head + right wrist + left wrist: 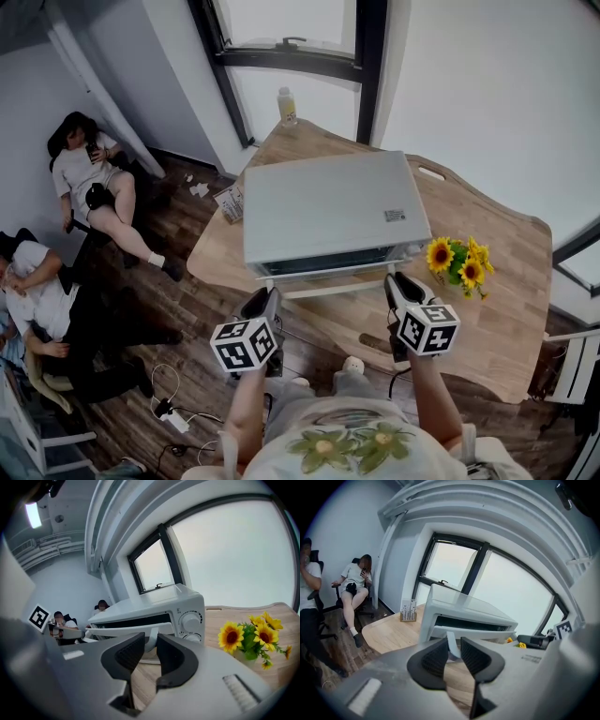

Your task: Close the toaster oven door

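Toaster oven point(328, 206) stands mid-surface point(506, 319); its door point(323, 265) hangs part-open at the oven's front. Left tool point(263, 302) and right tool point(397, 284) each clamp one end of the door handle point(151, 638). We judge the closing swing is in hand; next, the door needs lifting flush to the oven. Sunflowers point(459, 262) sit right of the oven, clear of the door. Nothing blocks it.

Smooth, satin pale-grey metal on the toaster oven point(328, 206); smooth white finish on the door handle point(452, 645); light wood with visible grain for the tabletop point(487, 319); darker wood planks on the floor point(178, 309); matt dark plastic with ribbed, rubbery-looking pads point(434, 658) on the left gripper point(453, 654) and right gripper point(151, 644).
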Action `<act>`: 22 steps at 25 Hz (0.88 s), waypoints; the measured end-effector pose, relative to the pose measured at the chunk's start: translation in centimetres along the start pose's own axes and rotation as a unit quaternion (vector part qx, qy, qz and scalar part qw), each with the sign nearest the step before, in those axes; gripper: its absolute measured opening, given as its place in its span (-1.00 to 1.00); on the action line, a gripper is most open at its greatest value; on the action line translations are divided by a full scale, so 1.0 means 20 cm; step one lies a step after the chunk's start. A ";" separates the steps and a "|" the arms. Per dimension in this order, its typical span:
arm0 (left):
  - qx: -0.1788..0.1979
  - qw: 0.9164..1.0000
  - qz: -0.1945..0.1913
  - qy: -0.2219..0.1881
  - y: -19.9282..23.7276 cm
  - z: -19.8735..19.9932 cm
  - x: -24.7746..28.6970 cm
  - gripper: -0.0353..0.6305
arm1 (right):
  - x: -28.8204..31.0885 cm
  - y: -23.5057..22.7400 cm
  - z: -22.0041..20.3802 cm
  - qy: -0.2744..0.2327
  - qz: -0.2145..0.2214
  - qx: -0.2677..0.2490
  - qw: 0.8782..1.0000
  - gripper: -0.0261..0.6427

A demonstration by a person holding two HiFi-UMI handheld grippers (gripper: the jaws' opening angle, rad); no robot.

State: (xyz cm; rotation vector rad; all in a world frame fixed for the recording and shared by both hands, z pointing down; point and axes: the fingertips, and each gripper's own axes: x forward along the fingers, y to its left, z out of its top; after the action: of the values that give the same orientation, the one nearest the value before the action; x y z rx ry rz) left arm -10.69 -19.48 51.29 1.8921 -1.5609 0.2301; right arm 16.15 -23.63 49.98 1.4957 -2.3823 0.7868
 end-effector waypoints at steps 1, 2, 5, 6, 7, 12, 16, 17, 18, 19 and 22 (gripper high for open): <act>0.001 1.000 0.001 -0.001 0.00 0.01 0.00 -0.60 | 0.00 0.00 0.01 0.001 0.000 0.001 1.000 -0.67; 0.001 1.000 0.002 -0.001 0.00 0.01 0.01 -0.60 | 0.01 0.00 0.01 0.002 0.001 0.001 1.000 -0.67; 0.002 1.000 0.004 -0.002 0.00 0.03 0.01 -0.60 | 0.02 0.00 0.03 0.003 0.003 0.001 1.000 -0.67; 0.002 1.000 0.005 -0.003 0.00 0.03 0.01 -0.60 | 0.02 0.00 0.03 0.003 0.003 0.001 1.000 -0.67; 0.002 1.000 0.006 -0.004 0.00 0.04 0.02 -0.60 | 0.02 0.00 0.03 0.003 0.003 0.001 1.000 -0.67; 0.002 1.000 0.010 -0.009 0.01 0.06 0.03 -0.60 | 0.04 0.00 0.06 0.001 0.007 0.002 1.000 -0.67; 0.004 1.000 0.013 -0.014 0.01 0.08 0.04 -0.60 | 0.06 0.00 0.07 0.000 0.010 0.002 1.000 -0.67; 0.004 1.000 0.014 -0.014 0.01 0.09 0.04 -0.60 | 0.07 0.00 0.08 0.000 0.011 0.002 1.000 -0.67; 0.004 1.000 0.014 -0.015 0.01 0.09 0.05 -0.60 | 0.07 0.00 0.08 -0.001 0.011 0.002 1.000 -0.67; 0.004 1.000 0.015 -0.016 0.01 0.10 0.05 -0.60 | 0.07 0.00 0.08 -0.001 0.011 0.002 1.000 -0.67; 0.003 1.000 0.015 -0.019 0.02 0.11 0.06 -0.60 | 0.08 -0.01 0.09 -0.001 0.011 0.001 1.000 -0.67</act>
State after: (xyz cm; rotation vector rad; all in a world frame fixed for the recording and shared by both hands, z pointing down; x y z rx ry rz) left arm -11.22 -21.68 50.41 1.8887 -1.6155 0.2130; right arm 15.66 -25.95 49.21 1.4733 -2.4044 0.7925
